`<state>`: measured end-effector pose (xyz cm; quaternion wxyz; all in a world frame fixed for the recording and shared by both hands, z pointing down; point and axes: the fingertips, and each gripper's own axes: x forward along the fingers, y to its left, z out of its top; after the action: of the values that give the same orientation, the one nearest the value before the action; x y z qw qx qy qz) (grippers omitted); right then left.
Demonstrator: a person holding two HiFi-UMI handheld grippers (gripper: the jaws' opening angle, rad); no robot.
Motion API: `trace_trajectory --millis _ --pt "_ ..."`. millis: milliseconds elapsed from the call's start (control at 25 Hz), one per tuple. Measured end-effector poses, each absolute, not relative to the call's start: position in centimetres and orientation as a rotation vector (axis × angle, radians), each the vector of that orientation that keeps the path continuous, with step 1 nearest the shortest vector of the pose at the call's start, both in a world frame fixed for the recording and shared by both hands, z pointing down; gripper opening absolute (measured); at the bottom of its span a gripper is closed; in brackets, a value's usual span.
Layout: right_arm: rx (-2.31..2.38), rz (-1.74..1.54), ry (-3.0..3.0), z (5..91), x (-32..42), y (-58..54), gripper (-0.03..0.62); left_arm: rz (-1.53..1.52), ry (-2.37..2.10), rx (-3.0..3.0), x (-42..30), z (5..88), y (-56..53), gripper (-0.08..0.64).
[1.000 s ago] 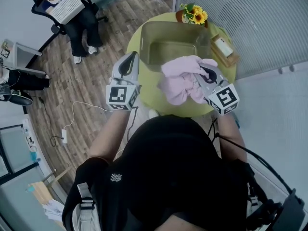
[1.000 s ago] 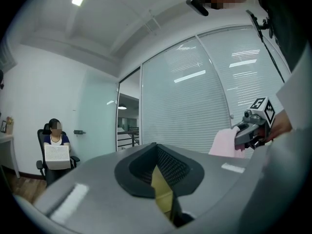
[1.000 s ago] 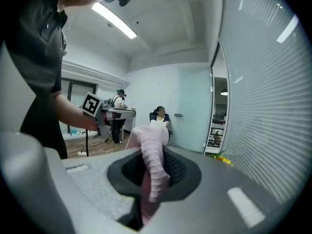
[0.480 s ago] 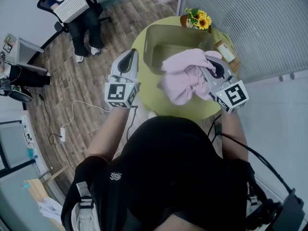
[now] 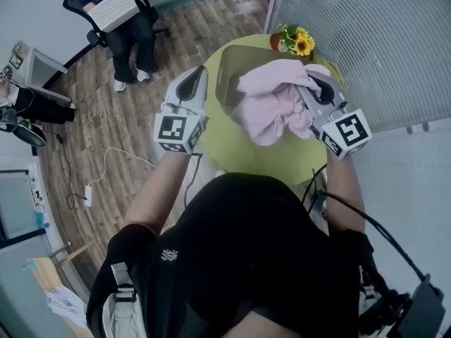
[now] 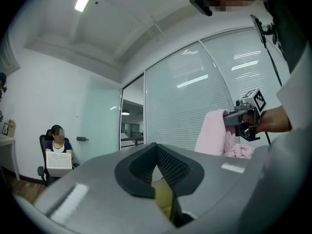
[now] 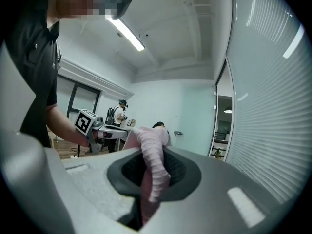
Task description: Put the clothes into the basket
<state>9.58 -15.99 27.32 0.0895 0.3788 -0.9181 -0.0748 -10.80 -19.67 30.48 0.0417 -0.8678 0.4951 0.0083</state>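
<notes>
Over the last second the pink garment [image 5: 271,104] has been raised from the yellow-green counter [image 5: 232,146] by the right gripper [image 5: 306,96], its fingers pinched on a fold. The garment now hangs over the basket [image 5: 225,76], so release seems near. The left gripper [image 5: 193,86] is held beside the basket, fingers narrow and empty.

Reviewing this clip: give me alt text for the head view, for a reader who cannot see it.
Seen from above, the right gripper is clamped on a bunched pink garment, held over a round yellow-green table and overlapping a rectangular basket. The left gripper is beside it, empty. Sunflowers stand at the table's far edge.
</notes>
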Motion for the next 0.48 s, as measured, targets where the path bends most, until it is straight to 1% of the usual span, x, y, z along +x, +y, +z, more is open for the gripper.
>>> trace_trajectory --millis 480 --pt "1.140 -0.296 -2.760 26.4 9.0 -15.6 0.037 0.045 1.550 -2.599 -12.4 30.2 -18.0 0.005"
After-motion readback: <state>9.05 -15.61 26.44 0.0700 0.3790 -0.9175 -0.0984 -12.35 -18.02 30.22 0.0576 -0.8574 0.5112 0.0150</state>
